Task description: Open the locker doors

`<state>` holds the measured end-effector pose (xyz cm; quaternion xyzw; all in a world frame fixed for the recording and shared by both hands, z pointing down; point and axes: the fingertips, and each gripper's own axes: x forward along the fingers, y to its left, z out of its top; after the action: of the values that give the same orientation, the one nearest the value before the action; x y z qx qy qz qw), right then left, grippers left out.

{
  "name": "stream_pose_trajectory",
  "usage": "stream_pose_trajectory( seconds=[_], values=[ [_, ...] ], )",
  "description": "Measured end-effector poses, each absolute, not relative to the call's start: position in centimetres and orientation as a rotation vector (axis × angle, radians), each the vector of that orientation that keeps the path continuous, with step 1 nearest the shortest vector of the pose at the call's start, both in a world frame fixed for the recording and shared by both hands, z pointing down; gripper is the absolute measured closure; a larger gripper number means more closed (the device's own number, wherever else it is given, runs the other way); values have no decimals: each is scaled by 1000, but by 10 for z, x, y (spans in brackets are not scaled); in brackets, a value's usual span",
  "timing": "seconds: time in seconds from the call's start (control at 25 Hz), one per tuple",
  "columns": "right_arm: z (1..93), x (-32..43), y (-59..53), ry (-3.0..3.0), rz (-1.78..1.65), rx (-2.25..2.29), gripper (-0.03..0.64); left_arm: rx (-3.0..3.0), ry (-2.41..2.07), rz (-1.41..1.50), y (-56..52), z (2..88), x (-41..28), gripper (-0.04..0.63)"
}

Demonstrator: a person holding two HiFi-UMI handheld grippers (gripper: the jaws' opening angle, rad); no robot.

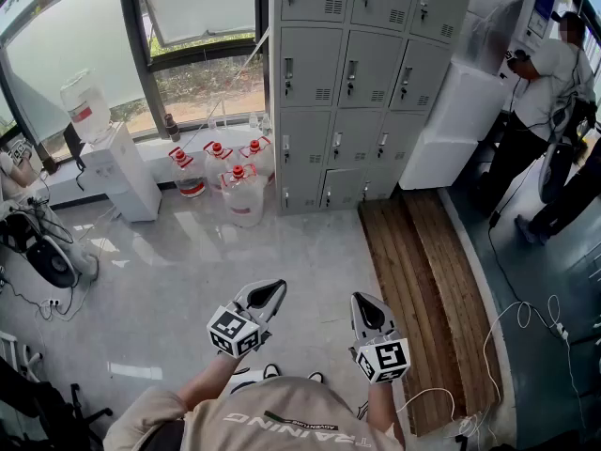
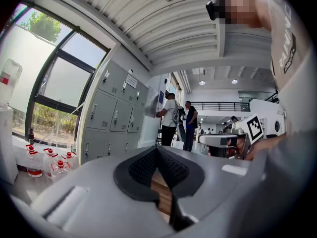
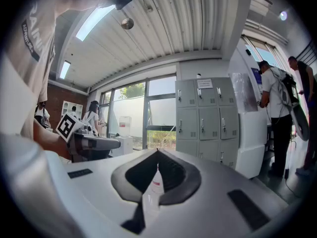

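Grey metal lockers (image 1: 362, 73) stand against the far wall beside the window, every door closed. Their top row is cut off, and a white notice up there is too small to read. Wooden planks (image 1: 423, 289) lie on the floor in front. Red-capped water jugs (image 1: 242, 191) cluster to the left. "TRAINING" shows upside down on the wearer's shirt (image 1: 282, 416). The left gripper (image 1: 278, 287) and right gripper (image 1: 361, 299) point level, well apart from the lockers, jaws pressed together on nothing.
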<state>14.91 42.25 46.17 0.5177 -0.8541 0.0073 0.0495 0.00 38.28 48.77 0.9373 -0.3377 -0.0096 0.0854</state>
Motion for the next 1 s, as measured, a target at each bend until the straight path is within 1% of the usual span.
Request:
stream_pose_trajectory(
  seconds=[0.52, 1.0],
  values=[
    [459, 151, 422, -2562, 1, 1628, 606, 2832, -995, -41, 375, 477, 1, 589],
    [461, 142, 415, -2565, 39, 1690, 606, 2814, -966, -4, 370, 490, -16, 589]
  ],
)
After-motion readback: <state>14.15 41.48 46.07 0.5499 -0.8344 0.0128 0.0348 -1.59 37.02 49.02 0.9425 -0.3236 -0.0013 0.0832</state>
